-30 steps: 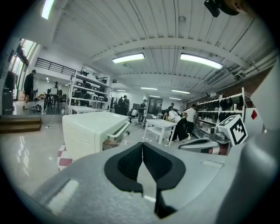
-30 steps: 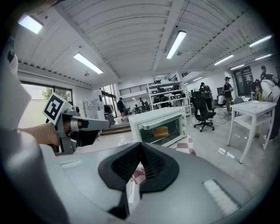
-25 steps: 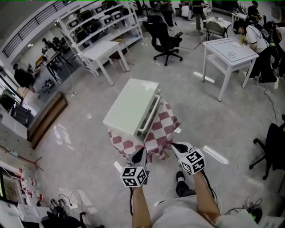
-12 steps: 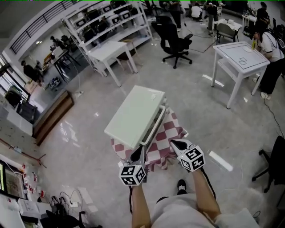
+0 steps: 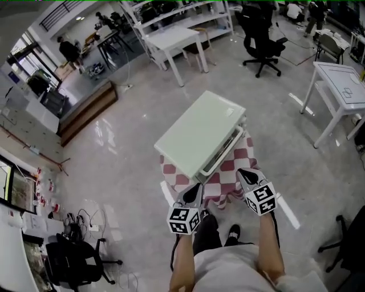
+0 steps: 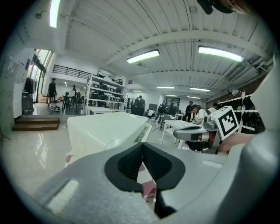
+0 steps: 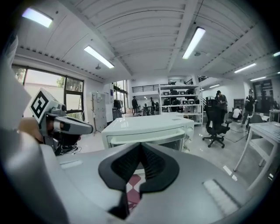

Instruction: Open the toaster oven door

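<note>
No brand or wording can be read; a small mark on top of the toaster oven (image 5: pixel 199 132) is too small to be made out, and only black-and-white square markers are shown on the cubes of the left gripper (image 5: pixel 195 188) and the right gripper (image 5: pixel 242 173).

Compared with the frame a second ago, the oven is seen further right and higher in the head view; both grippers are found nearer its front edge, though neither touches it; the white table (image 5: pixel 342 85) has been carried to the right edge of the frame.

The jaws of both grippers are pressed together with nothing between them, as is seen in the left gripper view (image 6: pixel 141 148) and the right gripper view (image 7: pixel 141 148).

The oven is placed at the centre of the head view, on a small stand draped in a red-and-white checked cloth (image 5: pixel 228 174); its door (image 7: pixel 169 141) is shut.

A glossy grey floor (image 5: pixel 120 171) is seen around it; white shelving (image 5: pixel 182 14) and a black office chair (image 5: pixel 259 43) are seen along the top.
</note>
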A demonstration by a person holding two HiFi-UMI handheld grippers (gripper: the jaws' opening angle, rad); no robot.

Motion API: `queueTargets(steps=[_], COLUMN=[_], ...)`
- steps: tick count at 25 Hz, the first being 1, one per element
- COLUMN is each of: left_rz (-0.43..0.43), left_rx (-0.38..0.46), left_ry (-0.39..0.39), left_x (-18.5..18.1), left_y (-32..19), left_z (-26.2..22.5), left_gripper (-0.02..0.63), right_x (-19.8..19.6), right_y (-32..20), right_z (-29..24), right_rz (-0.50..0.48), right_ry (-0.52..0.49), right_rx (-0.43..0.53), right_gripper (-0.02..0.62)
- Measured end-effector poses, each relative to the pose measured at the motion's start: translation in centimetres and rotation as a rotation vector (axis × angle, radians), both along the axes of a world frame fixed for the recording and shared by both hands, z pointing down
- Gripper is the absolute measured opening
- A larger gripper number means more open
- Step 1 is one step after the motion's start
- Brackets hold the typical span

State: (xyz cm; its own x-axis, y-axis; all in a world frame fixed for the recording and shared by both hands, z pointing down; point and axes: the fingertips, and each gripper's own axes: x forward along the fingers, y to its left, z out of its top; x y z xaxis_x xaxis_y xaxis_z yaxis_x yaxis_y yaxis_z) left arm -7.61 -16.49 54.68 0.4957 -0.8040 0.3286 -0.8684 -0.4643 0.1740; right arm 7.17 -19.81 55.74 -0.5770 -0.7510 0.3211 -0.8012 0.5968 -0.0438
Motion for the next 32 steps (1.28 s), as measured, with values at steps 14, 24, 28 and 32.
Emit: queueTargets(steps=[14,24,28,32], left_rz=[0.035,0.135,0.145,0.141], left_rx=[-0.022,-0.047,-0.051,-0.052], left_ry=[0.010,-0.031,-0.026,-0.023], left_x=[-2.8,-0.2,0.3,0.6], left_y=[-6.3,-6.0,-5.5,-4.6], left_z=[-0.4,0.8,1.0,1.2], left_gripper=[0.006,0.006,0.006,0.005], right_x=[-5.8,-7.0,-7.5,-7.2], right_y=[-6.4,-7.6,-7.0,-6.6], right_z=[-0.4,3.8,4.9,5.2], right_rz=[-0.305,-0.646,-0.765,-0.835], right_ry=[0.309,0.844,1.043,1.098], right_rx=[0.136,0.404,0.521,0.527], right_gripper=[0.003,0.003,0.003,0.025])
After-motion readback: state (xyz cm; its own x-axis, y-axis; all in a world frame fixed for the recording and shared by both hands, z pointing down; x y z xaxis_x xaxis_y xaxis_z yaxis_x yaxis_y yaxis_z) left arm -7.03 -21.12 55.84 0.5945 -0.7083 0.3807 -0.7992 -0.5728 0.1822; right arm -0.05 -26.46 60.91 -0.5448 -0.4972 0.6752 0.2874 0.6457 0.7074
